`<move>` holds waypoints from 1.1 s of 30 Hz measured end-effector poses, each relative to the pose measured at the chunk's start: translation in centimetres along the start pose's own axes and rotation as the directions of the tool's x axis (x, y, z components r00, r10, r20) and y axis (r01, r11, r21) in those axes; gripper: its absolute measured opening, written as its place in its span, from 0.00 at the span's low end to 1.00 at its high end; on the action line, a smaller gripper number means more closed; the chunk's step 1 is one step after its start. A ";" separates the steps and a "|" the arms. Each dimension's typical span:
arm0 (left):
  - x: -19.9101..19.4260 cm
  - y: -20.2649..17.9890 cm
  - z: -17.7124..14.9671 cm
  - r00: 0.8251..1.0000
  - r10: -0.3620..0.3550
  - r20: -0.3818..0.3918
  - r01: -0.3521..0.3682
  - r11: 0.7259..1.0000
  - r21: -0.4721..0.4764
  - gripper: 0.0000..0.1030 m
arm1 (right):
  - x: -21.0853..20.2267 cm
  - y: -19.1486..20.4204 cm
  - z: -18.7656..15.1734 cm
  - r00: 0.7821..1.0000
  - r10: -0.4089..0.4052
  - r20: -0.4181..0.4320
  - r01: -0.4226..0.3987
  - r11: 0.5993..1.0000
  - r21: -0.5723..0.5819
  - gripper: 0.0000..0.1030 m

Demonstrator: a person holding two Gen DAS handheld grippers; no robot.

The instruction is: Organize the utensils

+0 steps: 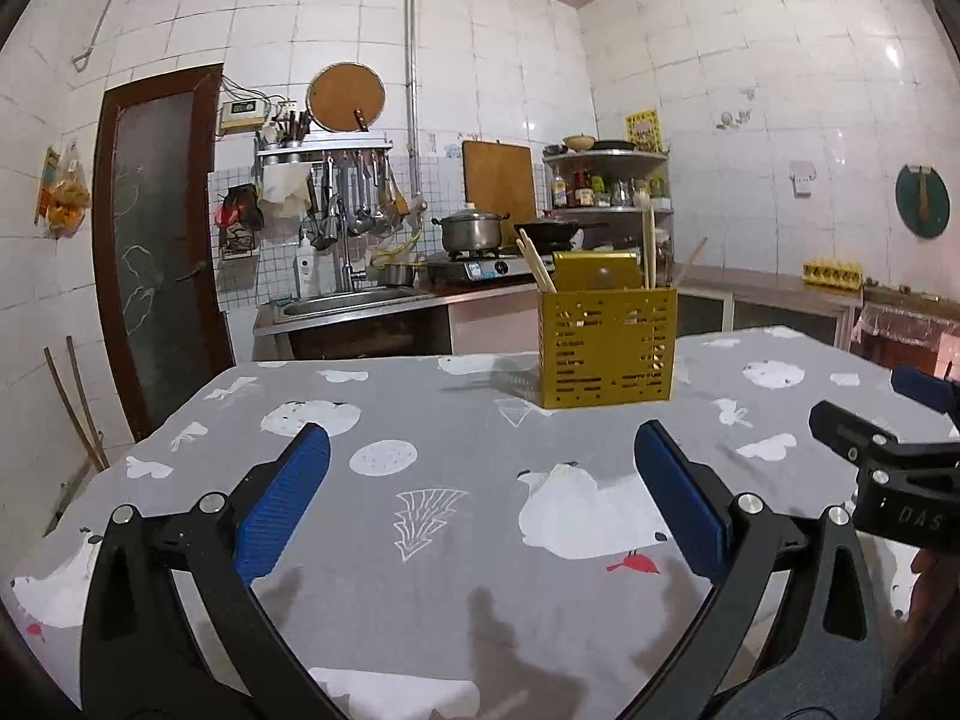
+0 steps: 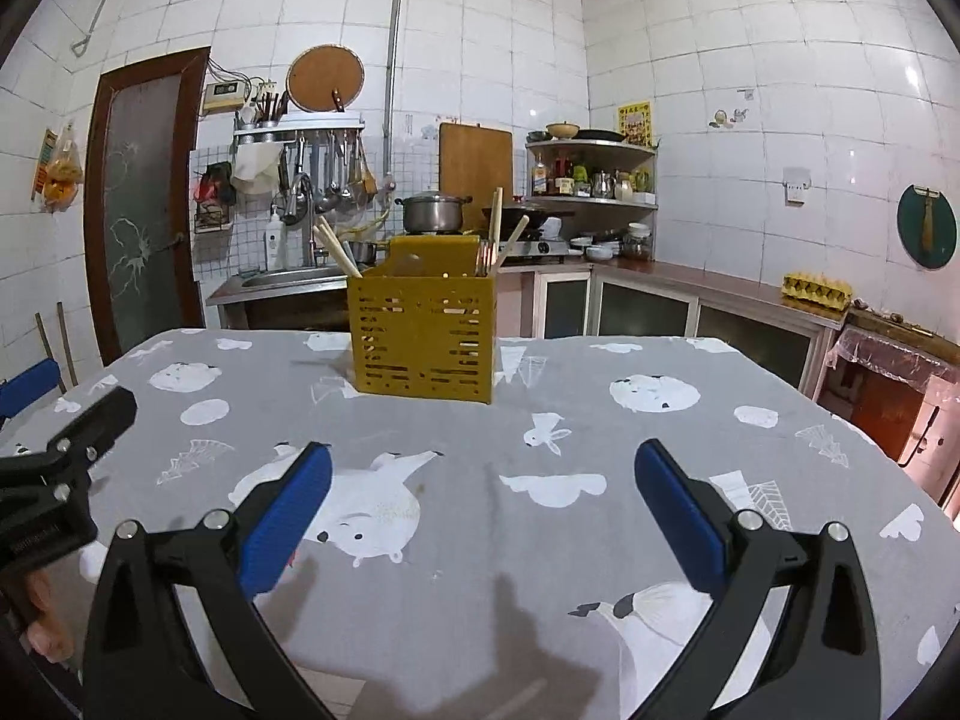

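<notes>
- While both tools hover above the table (image 1: 420, 618), the left gripper (image 1: 480, 468) has its jaws spread wide with nothing between them; its blue pads (image 1: 282, 510) frame only patterned cloth.
- Ahead of the left jaws, a little toward the right finger, stands the yellow utensil holder (image 1: 606, 348), upright on the grey tablecloth (image 1: 456, 420) and well apart from the fingertips.
- Wooden chopsticks (image 1: 536, 267) lean out of the holder's far-left side, and more sticks rise upright at its right side.
- Beyond the right finger of the left tool, the right gripper (image 2: 483, 474) shows at the frame edge as a black arm with a blue pad.
- From the right wrist view, the right gripper's jaws are also wide apart and hold nothing.
- Straight ahead of the right jaws, slightly toward the left finger, the same slotted holder sits on the cloth, near the table's far edge.
- Outside the left finger of the right tool, the black body of the left gripper is visible, with part of a hand (image 2: 42, 618) below it.
- Far beyond both sets of jaws lie a sink (image 2: 282, 279), a steel pot (image 2: 432, 213) on a stove, hanging ladles (image 2: 336, 180) and a corner shelf (image 2: 591, 174) of bottles.
</notes>
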State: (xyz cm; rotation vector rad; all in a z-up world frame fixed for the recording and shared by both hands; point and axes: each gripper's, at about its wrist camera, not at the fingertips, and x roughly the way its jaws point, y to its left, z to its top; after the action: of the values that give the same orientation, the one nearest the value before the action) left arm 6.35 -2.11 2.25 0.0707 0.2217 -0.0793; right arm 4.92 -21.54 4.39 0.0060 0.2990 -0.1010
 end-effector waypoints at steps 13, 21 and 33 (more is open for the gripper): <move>-0.4 0.2 -0.2 1.000 -0.002 0.022 0.002 1.000 -0.011 0.95 | -0.4 -0.6 -0.2 1.000 -0.018 0.016 0.017 0.999 0.034 0.96; 0.1 0.4 -0.2 1.000 -0.012 -0.004 0.011 1.000 -0.026 0.95 | -0.9 0.0 -0.2 0.999 -0.027 0.046 0.026 1.000 0.006 0.96; 0.2 0.4 -0.4 1.000 -0.014 -0.007 0.013 1.000 -0.026 0.95 | -1.1 0.4 -0.2 0.998 -0.028 0.057 0.029 0.999 -0.016 0.96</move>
State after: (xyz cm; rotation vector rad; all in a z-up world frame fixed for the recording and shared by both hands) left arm 6.50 -1.67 1.89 0.0440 0.2304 -0.0897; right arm 3.82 -21.03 4.50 -0.0182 0.2431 -0.1272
